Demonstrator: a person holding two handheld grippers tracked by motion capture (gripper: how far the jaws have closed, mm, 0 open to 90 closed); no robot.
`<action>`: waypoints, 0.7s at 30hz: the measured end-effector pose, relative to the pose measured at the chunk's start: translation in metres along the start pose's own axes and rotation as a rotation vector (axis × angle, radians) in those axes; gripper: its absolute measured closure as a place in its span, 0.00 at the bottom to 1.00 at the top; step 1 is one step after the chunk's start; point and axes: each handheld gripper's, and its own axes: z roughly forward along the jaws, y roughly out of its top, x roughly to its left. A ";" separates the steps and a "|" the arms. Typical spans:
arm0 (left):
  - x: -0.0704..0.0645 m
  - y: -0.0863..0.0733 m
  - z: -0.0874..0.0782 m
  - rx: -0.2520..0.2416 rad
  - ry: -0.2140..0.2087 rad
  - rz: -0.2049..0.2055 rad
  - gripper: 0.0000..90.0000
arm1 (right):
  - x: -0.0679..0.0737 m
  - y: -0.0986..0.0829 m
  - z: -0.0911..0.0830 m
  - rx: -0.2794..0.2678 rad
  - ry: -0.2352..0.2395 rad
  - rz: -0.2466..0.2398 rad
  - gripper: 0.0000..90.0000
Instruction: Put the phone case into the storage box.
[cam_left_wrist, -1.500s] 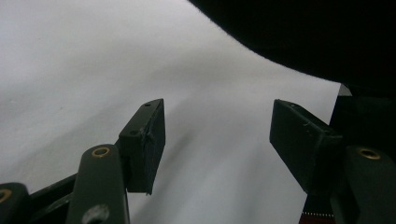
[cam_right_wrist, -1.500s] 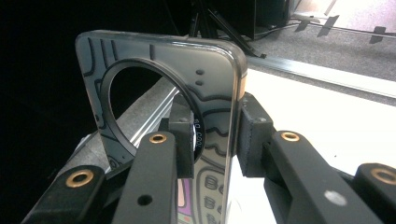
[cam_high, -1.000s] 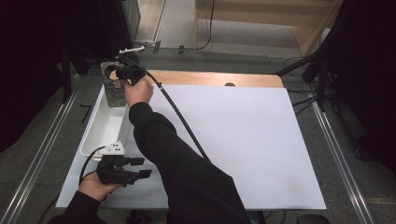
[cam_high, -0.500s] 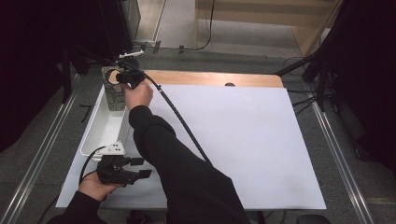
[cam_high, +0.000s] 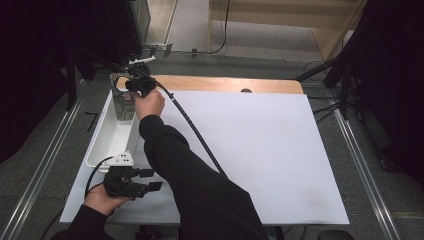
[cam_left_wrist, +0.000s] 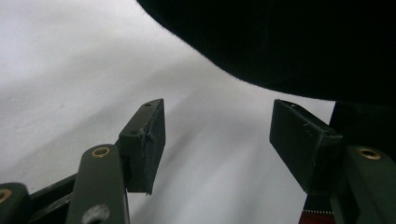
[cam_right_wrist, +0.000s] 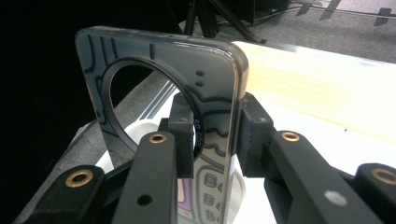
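Nearest the person, the left hand-held gripper (cam_high: 150, 180) rested low over the white sheet (cam_high: 260, 150) that covered most of the surface, just beyond the near end of the white bin (cam_high: 102, 145). Its jaws stood wide apart with nothing between them; in the left gripper view (cam_left_wrist: 217, 140) they framed bare white sheet, with a dark sleeve (cam_left_wrist: 280, 42) hanging above. A small white block (cam_high: 119, 159) sat at the near corner of the bin, just beside that gripper.

Along the left edge of the sheet the bin ran away from the person, long and narrow, its near part bare inside.

At the far end of the bin, the right hand-held gripper (cam_high: 131, 86) was clamped on a dark glossy plate with a large round hole (cam_right_wrist: 163, 93). In the right gripper view (cam_right_wrist: 215, 135) the jaws pressed the plate's two faces just below the hole, and the plate stood upright on edge, its lower part reaching down toward the bin. From the high view the plate (cam_high: 120, 97) appeared over the bin's far end; whether its bottom edge touched the bin could not be told. The right hand (cam_high: 149, 104) held the gripper from the sheet side, its black cable (cam_high: 195, 130) trailing back across the sheet. Beyond the sheet, a strip of bare wood (cam_high: 225, 84) showed at the far edge of the surface.
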 end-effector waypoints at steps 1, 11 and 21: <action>0.000 0.000 0.000 -0.001 -0.001 0.000 0.40 | 0.000 0.000 0.000 -0.001 0.000 0.001 0.78; 0.001 0.000 0.000 0.000 0.000 -0.003 0.40 | 0.001 -0.005 0.003 0.011 -0.002 0.001 0.77; 0.000 0.000 0.001 0.004 0.002 -0.001 0.40 | 0.001 -0.006 0.001 0.009 -0.002 -0.002 0.77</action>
